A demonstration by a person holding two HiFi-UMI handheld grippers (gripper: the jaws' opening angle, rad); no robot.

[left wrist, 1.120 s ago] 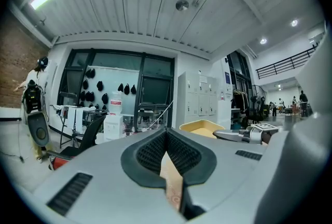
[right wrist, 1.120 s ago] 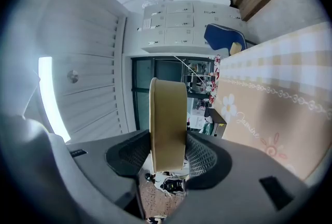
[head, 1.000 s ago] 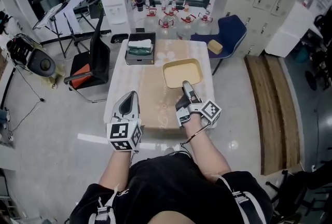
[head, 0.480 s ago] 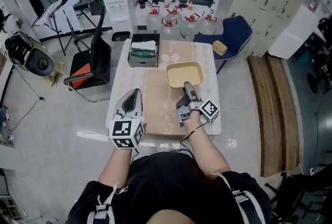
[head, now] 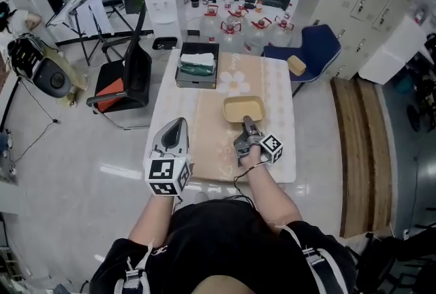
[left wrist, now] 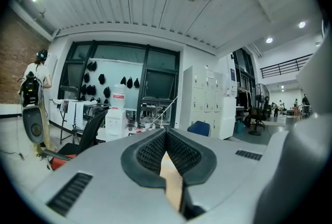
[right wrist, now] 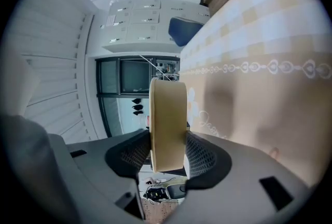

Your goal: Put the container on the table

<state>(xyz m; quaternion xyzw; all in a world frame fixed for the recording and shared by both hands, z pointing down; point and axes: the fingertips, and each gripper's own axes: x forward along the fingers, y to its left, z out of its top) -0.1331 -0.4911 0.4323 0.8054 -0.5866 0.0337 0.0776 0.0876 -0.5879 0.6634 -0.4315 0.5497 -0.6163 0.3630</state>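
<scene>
The container (head: 243, 109) is over the table's (head: 212, 150) middle, its near wall in the right gripper (head: 248, 124). A box (head: 198, 65) lies on the far-left corner. The left gripper (head: 178, 124) hangs near-left.

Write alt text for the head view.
The right gripper grips the near rim of a shallow yellow container over a cloth-covered table. The left gripper, shut and empty, hangs at the table's near left edge.

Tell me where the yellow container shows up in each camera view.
Head view: the yellow container is near the picture's centre, over the tan cloth, with its near rim in the right gripper.
Left gripper view: not in it.
Right gripper view: at the centre, seen edge-on and clamped between the jaws.
Shared landmark: the blue chair, also at and.
</scene>
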